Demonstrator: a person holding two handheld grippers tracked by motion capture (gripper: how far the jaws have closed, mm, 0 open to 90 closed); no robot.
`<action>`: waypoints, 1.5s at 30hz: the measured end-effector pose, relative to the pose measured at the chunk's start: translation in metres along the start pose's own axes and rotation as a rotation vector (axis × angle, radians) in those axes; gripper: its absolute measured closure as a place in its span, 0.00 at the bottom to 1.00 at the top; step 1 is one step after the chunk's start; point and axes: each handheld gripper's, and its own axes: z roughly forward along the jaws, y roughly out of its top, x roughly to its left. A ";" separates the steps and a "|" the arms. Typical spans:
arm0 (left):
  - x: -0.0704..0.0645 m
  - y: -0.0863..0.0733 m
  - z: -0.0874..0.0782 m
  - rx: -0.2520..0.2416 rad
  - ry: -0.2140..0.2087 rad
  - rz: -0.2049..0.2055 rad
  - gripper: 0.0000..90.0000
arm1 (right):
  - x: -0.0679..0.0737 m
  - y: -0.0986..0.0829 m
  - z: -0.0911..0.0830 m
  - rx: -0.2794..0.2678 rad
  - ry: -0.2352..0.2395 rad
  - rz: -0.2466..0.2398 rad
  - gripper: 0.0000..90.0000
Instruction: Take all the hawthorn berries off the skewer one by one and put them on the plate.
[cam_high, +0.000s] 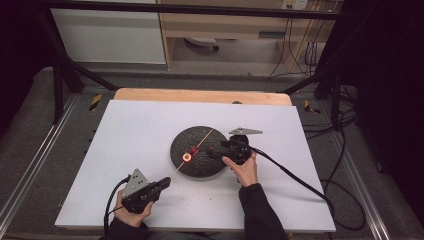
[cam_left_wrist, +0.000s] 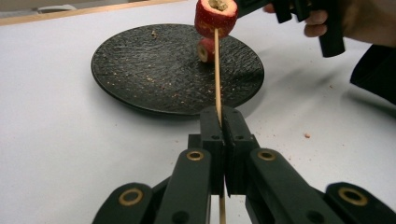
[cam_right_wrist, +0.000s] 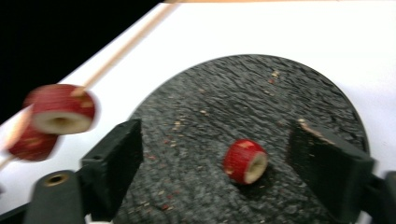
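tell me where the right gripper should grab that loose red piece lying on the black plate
Grip the loose red piece across its curved red skin, coming down from above. It lies on its side on the black plate, pale cut face sideways, and the right gripper already has its open jaws either side, so closing should leave the cut ends free for the skewer.

My right gripper (cam_right_wrist: 210, 172) is straddling the loose red piece (cam_right_wrist: 244, 161) on the plate (cam_high: 200, 165) with free room at both sides; the skewer (cam_high: 200, 142) is crossing the plate at ten o'clock, blocking passage there
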 end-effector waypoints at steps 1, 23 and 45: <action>0.000 0.000 0.000 0.000 0.000 0.000 0.98 | 0.002 0.000 -0.003 -0.004 0.008 -0.007 0.18; -0.002 0.000 0.001 -0.001 -0.001 0.003 0.98 | 0.034 -0.005 -0.018 -0.044 0.095 -0.018 0.05; -0.004 0.000 0.002 0.002 -0.010 0.009 0.98 | 0.041 0.002 0.005 -0.103 0.174 0.075 0.49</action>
